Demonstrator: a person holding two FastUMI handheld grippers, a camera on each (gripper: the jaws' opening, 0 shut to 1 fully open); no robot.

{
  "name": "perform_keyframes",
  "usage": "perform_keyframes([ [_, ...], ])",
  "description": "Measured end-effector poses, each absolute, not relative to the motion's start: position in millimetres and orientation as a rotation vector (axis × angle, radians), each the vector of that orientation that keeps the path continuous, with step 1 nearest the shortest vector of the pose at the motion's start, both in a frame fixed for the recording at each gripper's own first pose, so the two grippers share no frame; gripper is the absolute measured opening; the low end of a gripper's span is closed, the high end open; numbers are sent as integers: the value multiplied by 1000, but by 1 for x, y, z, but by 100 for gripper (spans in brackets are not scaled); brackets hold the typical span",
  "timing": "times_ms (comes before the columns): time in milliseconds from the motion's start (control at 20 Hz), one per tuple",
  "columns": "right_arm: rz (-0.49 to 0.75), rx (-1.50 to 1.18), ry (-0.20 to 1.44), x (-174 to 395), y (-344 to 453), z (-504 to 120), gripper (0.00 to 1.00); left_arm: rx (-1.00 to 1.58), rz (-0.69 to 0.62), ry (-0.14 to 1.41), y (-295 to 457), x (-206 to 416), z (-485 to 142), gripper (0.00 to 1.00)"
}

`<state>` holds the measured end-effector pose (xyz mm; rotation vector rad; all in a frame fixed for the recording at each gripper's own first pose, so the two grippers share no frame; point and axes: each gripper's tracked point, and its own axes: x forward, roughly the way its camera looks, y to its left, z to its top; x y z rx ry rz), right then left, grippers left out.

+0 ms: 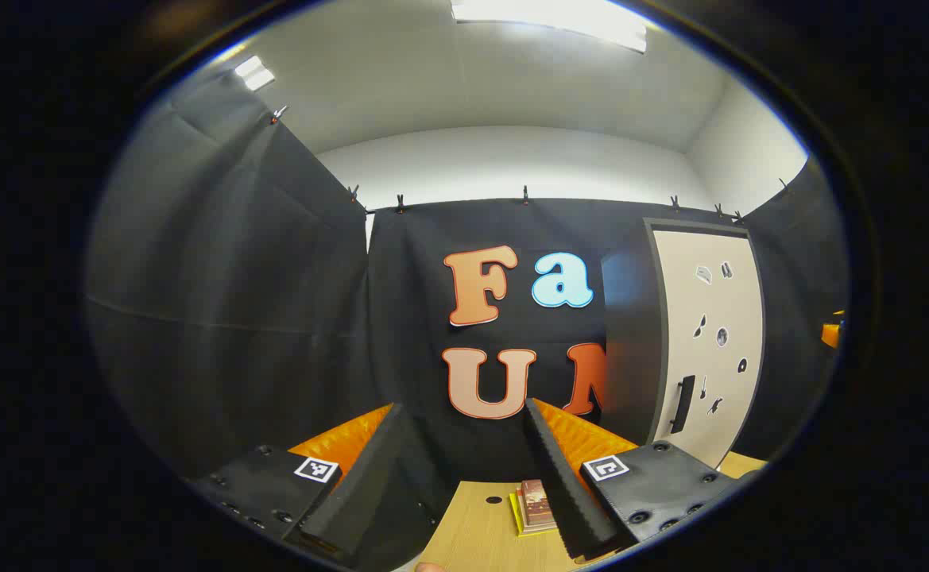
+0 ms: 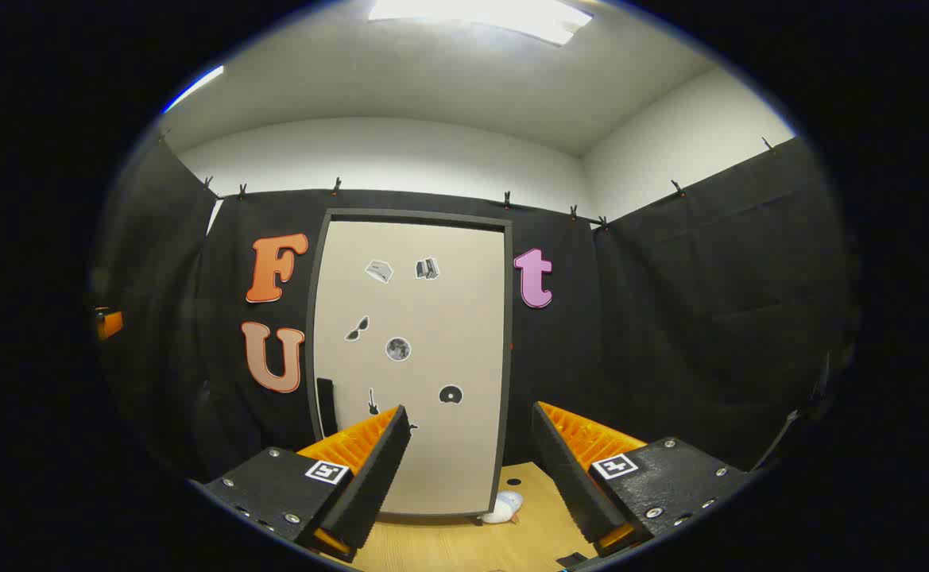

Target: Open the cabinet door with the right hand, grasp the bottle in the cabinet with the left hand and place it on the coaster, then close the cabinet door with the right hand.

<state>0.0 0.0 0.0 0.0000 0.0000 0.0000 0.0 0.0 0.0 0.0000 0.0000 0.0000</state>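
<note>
Door (image 2: 412,357) shut at frame centre in the right gripper view, handle (image 2: 325,407) at its lower left. Right gripper (image 2: 470,445) gapes empty before it; left gripper (image 1: 461,445) is agape too. Opening comes first: reach and clamp that handle. Bottle presumably inside, hidden.

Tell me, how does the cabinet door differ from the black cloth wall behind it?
The cabinet door is pale and flat with a dark frame; the cloth wall is black and creased. The door carries small stickers and a dark handle near its left edge; the wall hangs from clips along its top. Both stand upright, and the door is shut.
</note>
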Motion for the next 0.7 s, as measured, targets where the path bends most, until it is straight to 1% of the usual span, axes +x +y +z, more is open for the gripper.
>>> perform_keyframes([
  [350,-6,8,7,3,-7,-1,95,6,24,-8,1,-2,3,96],
  [400,-6,6,8,4,-7,-1,95,8,24,-9,1,-2,3,96],
  [450,-6,4,9,4,-7,-2,95,9,23,-11,0,-3,4,99],
  [500,-6,2,11,5,-6,-2,95,12,23,-13,0,-3,4,96],
  [550,-5,1,12,5,-5,-2,95,14,25,-15,0,-3,4,99],
  [600,-3,-1,13,7,-5,-3,95,16,26,-18,-1,-3,4,96],
  [650,-2,-2,14,8,-4,-3,95,17,27,-20,-1,-4,5,96],
  [700,0,-4,15,9,-3,-4,95,17,28,-20,-1,-4,4,99],
])
